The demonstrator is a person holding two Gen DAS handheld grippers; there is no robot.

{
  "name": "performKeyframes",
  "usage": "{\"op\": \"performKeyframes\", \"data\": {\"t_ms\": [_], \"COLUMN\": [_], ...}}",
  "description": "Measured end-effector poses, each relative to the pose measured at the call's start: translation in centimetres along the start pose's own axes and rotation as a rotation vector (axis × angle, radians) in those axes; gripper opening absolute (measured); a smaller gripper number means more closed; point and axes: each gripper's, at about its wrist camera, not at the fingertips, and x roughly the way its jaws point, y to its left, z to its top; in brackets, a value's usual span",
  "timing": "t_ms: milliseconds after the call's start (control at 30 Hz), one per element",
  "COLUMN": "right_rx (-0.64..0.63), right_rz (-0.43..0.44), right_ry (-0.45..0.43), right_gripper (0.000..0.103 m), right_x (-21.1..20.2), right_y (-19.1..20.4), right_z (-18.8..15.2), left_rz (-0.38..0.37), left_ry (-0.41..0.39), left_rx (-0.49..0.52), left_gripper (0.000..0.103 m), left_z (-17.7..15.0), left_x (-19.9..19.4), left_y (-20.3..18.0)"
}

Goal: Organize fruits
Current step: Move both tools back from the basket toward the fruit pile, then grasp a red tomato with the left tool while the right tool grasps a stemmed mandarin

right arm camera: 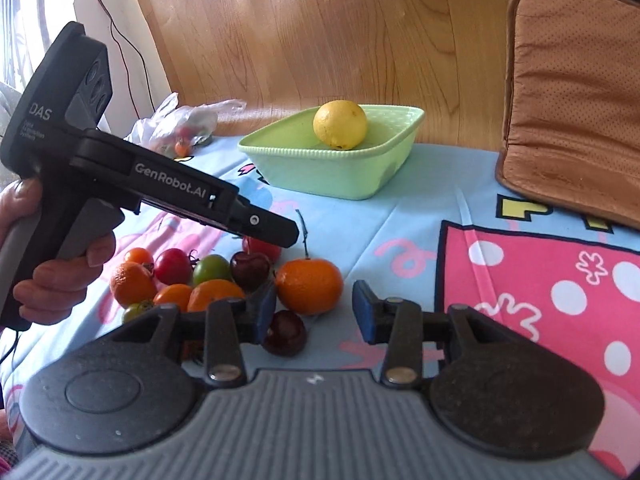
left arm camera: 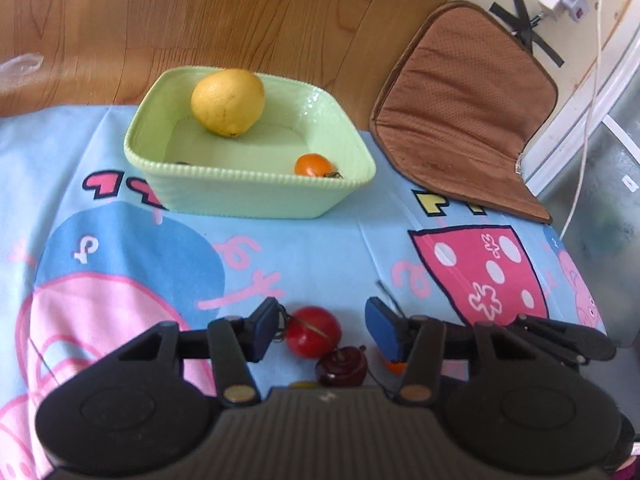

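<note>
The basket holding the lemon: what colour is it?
Pale mint green, with a ribbed rim. The basket shows best in the left wrist view.

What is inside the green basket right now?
The green basket holds a lemon and a small orange tomato. Its near wall hides part of the floor; a dark item peeks above it, unidentifiable.

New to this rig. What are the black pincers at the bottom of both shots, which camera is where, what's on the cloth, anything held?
No robot: a person holds two handheld grippers, with a fisheye camera on each looking along its fingers. The left view shows the left gripper open around a red tomato, not yet closed. The right view shows the right gripper open and empty, beside a pile of small fruit. The green basket holds a lemon and an orange tomato. Nothing is held.
</note>
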Motion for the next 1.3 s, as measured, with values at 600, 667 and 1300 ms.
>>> {"op": "performKeyframes", "data": {"t_ms": [600, 667, 1300], "right_rx": [0.012, 0.018, 0.019], "right_rz": [-0.039, -0.036, -0.029], "right_ry": [-0.075, -0.075, -0.054], "right_gripper": [0.045, 0.045, 0.046], "right_x": [1.0, 1.0, 1.0], "right_y": [-1.3, -1.4, -1.1], "right_z": [0.3, 0.2, 0.1], "left_rz": [0.125, 0.15, 0.193], "left_ry": [0.072, 0.082, 0.121], "left_rx": [0.256, 0.318, 0.338], "left_gripper": [0.044, 0.045, 0.043], "left_z": [1.3, 0.2, -2.3], "left_x": [1.6, 0.8, -2.3], "left_y": [-2.7, -2.9, -1.2]}}
